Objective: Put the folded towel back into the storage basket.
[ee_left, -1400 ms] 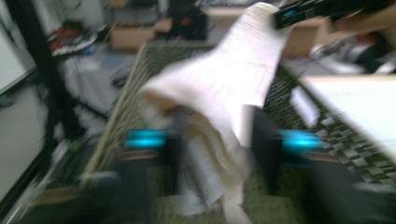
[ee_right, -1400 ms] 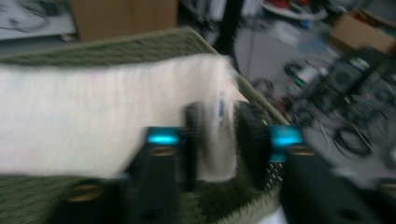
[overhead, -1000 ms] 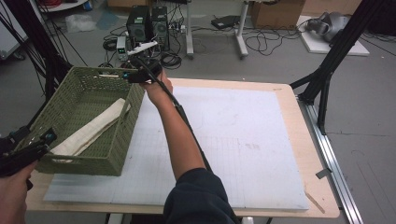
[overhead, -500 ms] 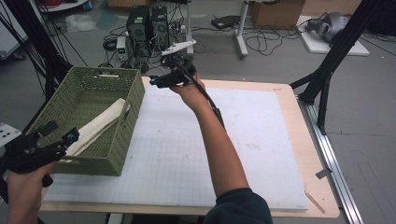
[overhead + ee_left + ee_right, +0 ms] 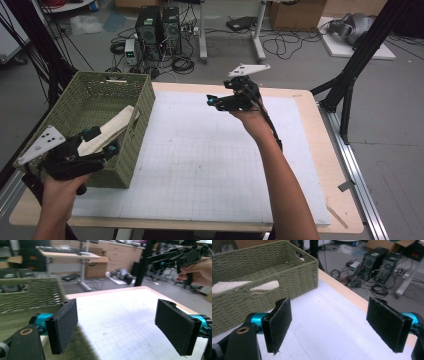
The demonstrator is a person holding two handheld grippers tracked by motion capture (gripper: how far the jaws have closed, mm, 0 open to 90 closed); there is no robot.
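Your right gripper (image 5: 214, 101) hangs empty right of the green basket (image 5: 142, 130), jaws just opened wide. Your left gripper (image 5: 102, 142), spread wide and empty, sits at the basket's near corner beside the cream cloth (image 5: 112, 131).

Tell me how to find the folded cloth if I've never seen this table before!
Start at the white gridded mat covering the wooden table. At its left edge stands a green woven basket. The cream folded cloth lies slanted inside it, the only pale, soft thing there, poking toward the basket's near wall.
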